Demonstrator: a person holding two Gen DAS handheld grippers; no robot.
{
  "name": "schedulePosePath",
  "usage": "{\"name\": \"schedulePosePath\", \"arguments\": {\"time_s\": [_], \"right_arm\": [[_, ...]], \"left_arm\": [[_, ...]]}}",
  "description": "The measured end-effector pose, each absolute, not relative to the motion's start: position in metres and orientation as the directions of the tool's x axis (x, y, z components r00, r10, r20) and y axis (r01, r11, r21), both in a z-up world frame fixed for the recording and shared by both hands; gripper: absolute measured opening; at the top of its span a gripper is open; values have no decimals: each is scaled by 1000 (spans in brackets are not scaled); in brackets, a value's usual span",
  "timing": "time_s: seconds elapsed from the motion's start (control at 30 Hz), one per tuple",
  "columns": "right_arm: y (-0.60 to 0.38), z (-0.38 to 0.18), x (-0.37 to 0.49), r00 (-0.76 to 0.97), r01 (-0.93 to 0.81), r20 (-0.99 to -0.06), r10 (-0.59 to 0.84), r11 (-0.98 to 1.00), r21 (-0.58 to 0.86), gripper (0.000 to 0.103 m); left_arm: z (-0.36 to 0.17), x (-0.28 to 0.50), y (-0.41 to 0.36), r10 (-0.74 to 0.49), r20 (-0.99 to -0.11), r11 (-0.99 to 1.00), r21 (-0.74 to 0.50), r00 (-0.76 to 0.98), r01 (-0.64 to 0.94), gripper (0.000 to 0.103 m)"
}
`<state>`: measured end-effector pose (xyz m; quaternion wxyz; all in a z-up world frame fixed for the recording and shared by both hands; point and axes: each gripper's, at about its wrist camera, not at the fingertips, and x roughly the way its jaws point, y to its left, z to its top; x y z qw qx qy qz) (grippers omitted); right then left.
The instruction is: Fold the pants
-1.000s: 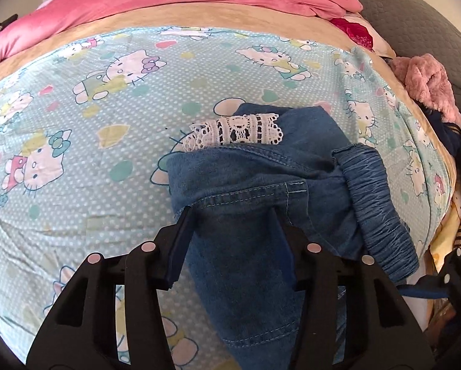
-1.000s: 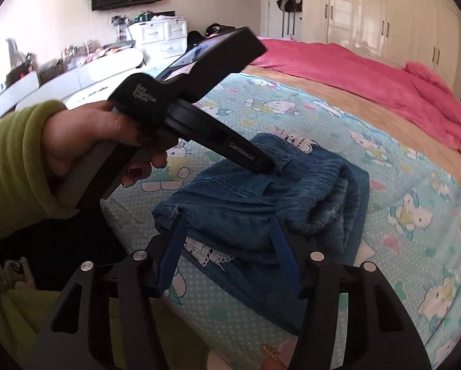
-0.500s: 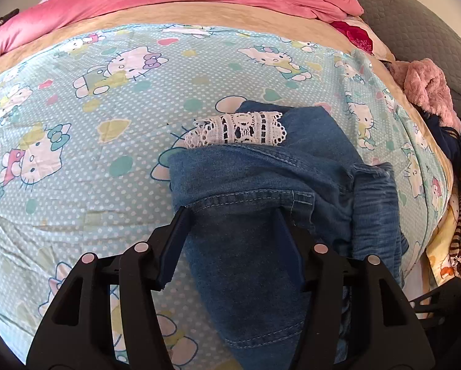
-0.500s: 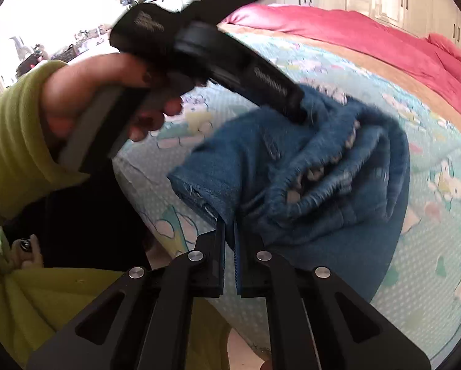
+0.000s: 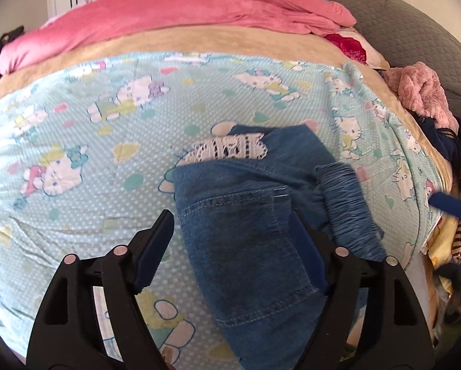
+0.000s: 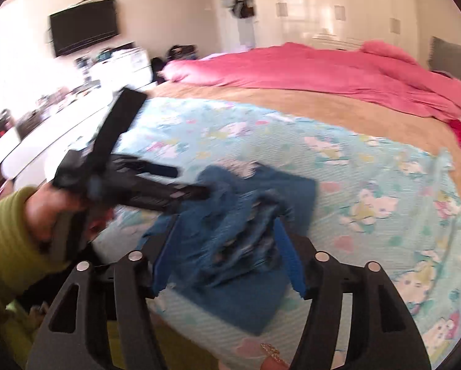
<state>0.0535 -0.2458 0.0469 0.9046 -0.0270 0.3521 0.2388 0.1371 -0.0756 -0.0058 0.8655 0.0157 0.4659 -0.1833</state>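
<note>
Pants (image 5: pixel 246 234) lie folded on my bed (image 5: pixel 76 141) (lace at the far edge). Both my tongs, left (image 5: pixel 230 243) and right (image 6: pixel 227 256), have just been opening and stand released, gripping nothing.

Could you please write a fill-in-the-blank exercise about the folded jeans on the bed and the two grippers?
1. The folded jeans lie on a bedsheet printed with cartoon ____.
2. A strip of white ____ shows at the far edge of the jeans.
3. The blanket heaped at the far side of the bed is ____.
4. The jaws of the left gripper and right gripper stand ____.

Missing words: cats; lace; pink; open
</note>
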Motion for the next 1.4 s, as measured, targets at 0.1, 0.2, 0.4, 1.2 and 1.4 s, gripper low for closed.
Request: {"name": "schedulePosePath", "arguments": {"time_s": [0.1, 0.2, 0.4, 1.2, 1.4], "right_arm": [[-257, 51, 58, 665, -398, -641, 382, 908, 128, 68], [-274, 49, 55, 686, -359, -635, 355, 924, 128, 72], [-277, 49, 52, 708, -309, -633, 313, 943, 120, 80], [-271, 31, 66, 707, -226, -678, 199, 973, 51, 91], [-275, 24, 71, 698, -212, -690, 189, 976, 53, 91]], "left_arm": [[2, 132, -76, -302, -799, 932, -132, 520, 338, 78], [9, 125, -77, -301, -785, 932, -123, 541, 340, 84], [17, 114, -75, -282, -763, 939, -95, 581, 331, 93], [-6, 106, -54, -291, -786, 948, -159, 545, 275, 93], [-11, 107, -51, -293, -789, 949, -171, 540, 266, 93]]}}
